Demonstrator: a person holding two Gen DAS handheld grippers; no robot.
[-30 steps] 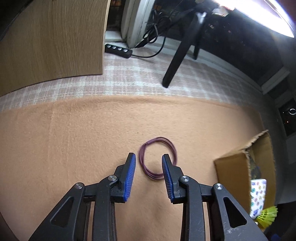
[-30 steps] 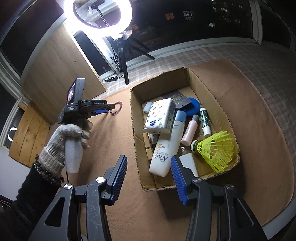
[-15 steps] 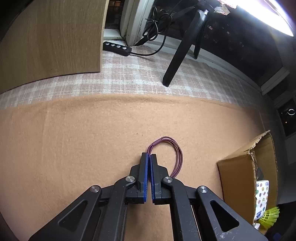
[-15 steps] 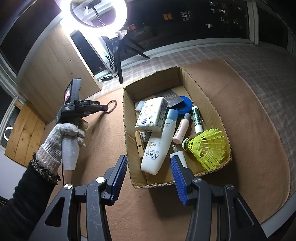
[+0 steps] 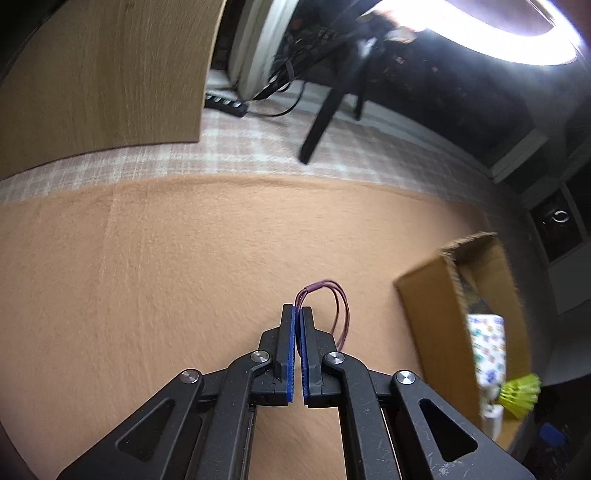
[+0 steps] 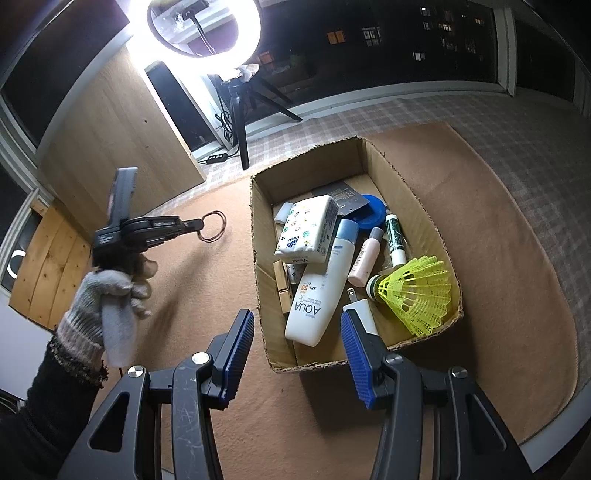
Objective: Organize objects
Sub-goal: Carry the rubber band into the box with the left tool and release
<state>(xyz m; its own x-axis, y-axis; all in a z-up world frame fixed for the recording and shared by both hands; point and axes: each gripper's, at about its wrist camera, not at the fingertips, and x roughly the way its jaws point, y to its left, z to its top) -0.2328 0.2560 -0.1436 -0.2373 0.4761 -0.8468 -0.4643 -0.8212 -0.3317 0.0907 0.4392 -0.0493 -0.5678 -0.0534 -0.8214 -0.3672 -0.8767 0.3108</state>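
tan felt mat (image 5: pixel 147 277) over checked flooring (image 5: pixel 251 147)

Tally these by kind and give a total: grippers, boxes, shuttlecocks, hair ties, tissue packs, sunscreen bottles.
Grippers: 2, the left gripper and the right gripper
Box: 1
Shuttlecock: 1
Hair tie: 1
Tissue pack: 1
Sunscreen bottle: 1
Total: 7

Ring light (image 6: pixel 204 27), tripod (image 6: pixel 242 122), power strip (image 5: pixel 226 103)
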